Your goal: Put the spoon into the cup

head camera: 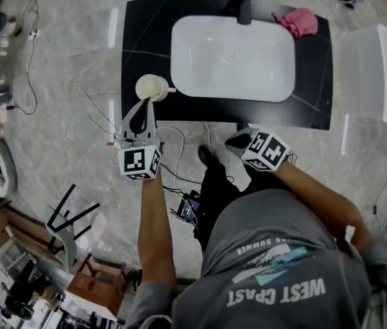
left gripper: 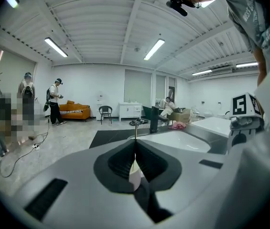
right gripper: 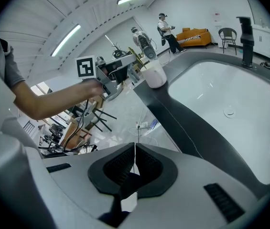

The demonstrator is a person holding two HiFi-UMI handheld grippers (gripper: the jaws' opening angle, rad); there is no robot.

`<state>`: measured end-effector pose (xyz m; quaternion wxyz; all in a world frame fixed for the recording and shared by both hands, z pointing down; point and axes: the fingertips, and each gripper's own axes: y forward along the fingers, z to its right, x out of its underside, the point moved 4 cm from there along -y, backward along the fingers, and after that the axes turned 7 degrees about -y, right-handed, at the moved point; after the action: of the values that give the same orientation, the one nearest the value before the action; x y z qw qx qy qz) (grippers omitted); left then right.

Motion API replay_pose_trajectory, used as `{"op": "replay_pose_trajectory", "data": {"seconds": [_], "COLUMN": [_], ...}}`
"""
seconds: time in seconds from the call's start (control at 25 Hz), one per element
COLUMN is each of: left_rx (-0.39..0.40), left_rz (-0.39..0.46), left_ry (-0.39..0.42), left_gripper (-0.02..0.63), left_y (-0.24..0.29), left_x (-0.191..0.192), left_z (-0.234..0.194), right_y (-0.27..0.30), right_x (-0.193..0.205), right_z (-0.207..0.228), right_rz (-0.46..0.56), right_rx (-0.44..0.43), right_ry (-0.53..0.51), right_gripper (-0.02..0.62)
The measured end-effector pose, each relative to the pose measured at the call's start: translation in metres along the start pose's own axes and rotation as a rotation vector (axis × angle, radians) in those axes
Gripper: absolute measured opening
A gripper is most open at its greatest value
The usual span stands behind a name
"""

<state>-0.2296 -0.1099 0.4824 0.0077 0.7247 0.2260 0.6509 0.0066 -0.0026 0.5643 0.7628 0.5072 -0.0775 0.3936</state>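
The fingers of the left gripper are seen pressed together, with only a hairline seam between them in the left gripper view. From the right gripper view, a thin olive-gold spoon appears to be pinched at their tips, its far end reaching to the mouth of the cream cup. Whether the bowl of the spoon is inside the cup cannot be told. The cup is stood upright at the left edge of the black table, just beside the white sink basin. In the head view the left fingertips are placed right against its near rim.

The right gripper is held off the front edge of the table, close to the person's body and well apart from the cup. Its fingers are closed on each other, and nothing is gripped between them.

A dark faucet is mounted behind the basin, and a pink cloth is laid at the far right corner of the table.
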Motion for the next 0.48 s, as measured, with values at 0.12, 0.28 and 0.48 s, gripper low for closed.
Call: {"op": "replay_pose_trajectory", "data": {"seconds": [0.12, 0.28, 0.48], "left_rx": [0.002, 0.007, 0.017], "left_rz": [0.005, 0.004, 0.003], "left_ry": [-0.015, -0.017, -0.014], "left_gripper": [0.006, 0.006, 0.006], "left_y": [0.003, 0.009, 0.013], "left_x": [0.001, -0.001, -0.002], "left_z": [-0.001, 0.001, 0.006], "right_y": [0.001, -0.001, -0.004], "right_x": [0.000, 0.003, 0.007], "right_z": [0.003, 0.007, 0.009], "right_rz": [0.001, -0.005, -0.008], "right_rx": [0.000, 0.003, 0.004], "right_ry": [0.001, 0.007, 0.014], "right_gripper": [0.032, 0.032, 0.032]}}
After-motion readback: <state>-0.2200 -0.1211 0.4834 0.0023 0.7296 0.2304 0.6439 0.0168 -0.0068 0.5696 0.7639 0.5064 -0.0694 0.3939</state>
